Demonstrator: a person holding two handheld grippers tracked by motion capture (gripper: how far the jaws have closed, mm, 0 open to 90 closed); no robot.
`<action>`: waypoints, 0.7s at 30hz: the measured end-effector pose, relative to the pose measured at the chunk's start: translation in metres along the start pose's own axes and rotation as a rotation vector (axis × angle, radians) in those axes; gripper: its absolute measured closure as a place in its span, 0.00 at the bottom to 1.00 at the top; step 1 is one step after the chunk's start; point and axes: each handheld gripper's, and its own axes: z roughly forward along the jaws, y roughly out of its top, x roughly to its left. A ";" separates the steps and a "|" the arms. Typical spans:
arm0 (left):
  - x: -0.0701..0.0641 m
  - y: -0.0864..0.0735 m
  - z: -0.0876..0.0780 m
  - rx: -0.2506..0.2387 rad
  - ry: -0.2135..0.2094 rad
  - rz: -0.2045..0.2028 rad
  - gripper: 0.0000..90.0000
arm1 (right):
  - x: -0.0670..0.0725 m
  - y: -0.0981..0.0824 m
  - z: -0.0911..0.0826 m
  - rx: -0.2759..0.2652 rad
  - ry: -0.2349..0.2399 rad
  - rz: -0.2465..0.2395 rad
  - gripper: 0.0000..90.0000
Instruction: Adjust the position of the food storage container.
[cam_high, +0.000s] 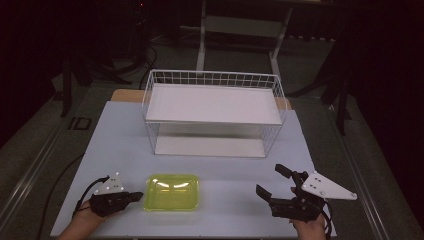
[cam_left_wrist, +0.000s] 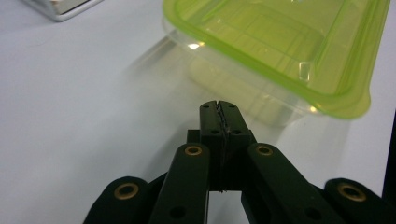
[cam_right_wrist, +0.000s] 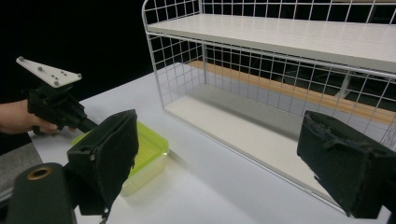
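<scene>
A yellow-green plastic container (cam_high: 172, 192) with a lid lies on the white table near the front, left of centre. My left gripper (cam_high: 136, 196) is just left of it, low over the table, its jaws shut with nothing between them. In the left gripper view the closed tips (cam_left_wrist: 219, 107) stop short of the container's (cam_left_wrist: 280, 46) near corner. My right gripper (cam_high: 272, 181) hovers at the front right with its jaws wide open and empty. From the right gripper view, the container (cam_right_wrist: 152, 144) lies beyond the left pad (cam_right_wrist: 105, 158), with the left gripper (cam_right_wrist: 70, 116) past it.
A white wire rack (cam_high: 212, 112) with a flat upper shelf and a lower shelf stands at the back centre of the table (cam_high: 120, 140). Its open front faces me. Cables trail from both grippers off the front edge.
</scene>
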 end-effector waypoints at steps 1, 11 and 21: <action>0.000 0.001 0.002 0.003 -0.004 0.001 1.00 | 0.000 0.000 0.000 0.000 0.000 0.000 0.14; -0.001 0.017 0.022 0.004 -0.042 0.004 1.00 | -0.003 -0.003 -0.002 0.004 -0.002 0.006 0.14; -0.010 0.033 0.044 0.010 -0.101 0.032 1.00 | -0.007 -0.003 -0.005 0.002 -0.012 0.009 0.14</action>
